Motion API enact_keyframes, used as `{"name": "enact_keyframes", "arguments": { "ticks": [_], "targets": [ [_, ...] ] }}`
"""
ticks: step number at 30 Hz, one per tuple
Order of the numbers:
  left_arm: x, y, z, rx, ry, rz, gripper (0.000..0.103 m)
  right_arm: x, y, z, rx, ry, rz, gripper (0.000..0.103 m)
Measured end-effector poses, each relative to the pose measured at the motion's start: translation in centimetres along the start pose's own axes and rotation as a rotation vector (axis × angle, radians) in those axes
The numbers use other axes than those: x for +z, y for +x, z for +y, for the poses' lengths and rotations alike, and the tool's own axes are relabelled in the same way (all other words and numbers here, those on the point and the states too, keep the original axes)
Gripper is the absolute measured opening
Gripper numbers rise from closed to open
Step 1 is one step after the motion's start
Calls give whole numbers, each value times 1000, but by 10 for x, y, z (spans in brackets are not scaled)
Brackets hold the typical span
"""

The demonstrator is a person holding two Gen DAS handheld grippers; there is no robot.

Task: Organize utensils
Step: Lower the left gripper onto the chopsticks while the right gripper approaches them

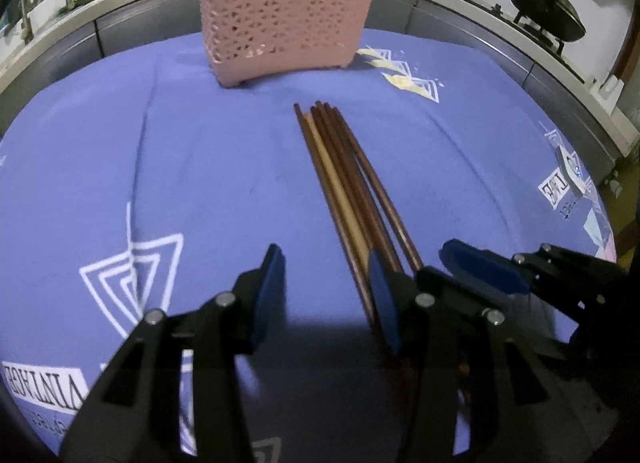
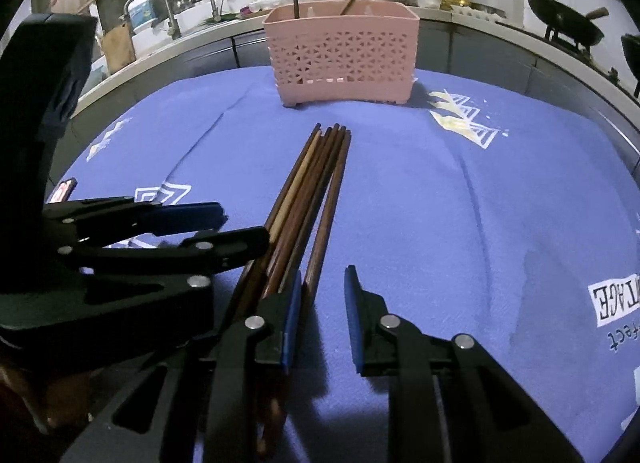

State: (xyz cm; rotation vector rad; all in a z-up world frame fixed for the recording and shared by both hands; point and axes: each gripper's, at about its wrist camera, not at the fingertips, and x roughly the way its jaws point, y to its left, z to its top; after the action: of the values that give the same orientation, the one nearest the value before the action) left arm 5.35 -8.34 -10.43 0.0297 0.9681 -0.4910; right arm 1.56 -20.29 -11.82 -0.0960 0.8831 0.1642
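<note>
Both grippers flanking the chopstick bundle, nothing gripped yet.
Left gripper point(image 1: 328, 295) and right gripper point(image 2: 322, 317) are sitting spread at the near ends of the chopsticks point(image 1: 344, 179), lying mid-cloth on the blue tablecloth point(image 1: 200, 167). I'd straddle one pair, squeeze square, then lift toward the pink utensil basket point(image 1: 280, 19) at the far edge.

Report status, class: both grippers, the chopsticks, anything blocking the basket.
Left gripper open, right gripper open, both empty, flanking the chopsticks. Bundle flat on blue cloth. Path to pink basket unobstructed.
</note>
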Motion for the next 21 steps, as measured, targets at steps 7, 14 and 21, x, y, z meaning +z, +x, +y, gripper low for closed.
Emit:
{"name": "enact_keyframes", "arguments": {
  "ticks": [7,14,21],
  "targets": [
    [8,4,-1,28,0,11,42,-1,-4,-13,-32,26,-12,22],
    [7,-1,12,-48,-69,35,41,-2,-5,-16,-7,47,-16,22],
    [5,0,2,43,-18,26,42,-3,-2,-12,16,42,-12,22]
  ]
}}
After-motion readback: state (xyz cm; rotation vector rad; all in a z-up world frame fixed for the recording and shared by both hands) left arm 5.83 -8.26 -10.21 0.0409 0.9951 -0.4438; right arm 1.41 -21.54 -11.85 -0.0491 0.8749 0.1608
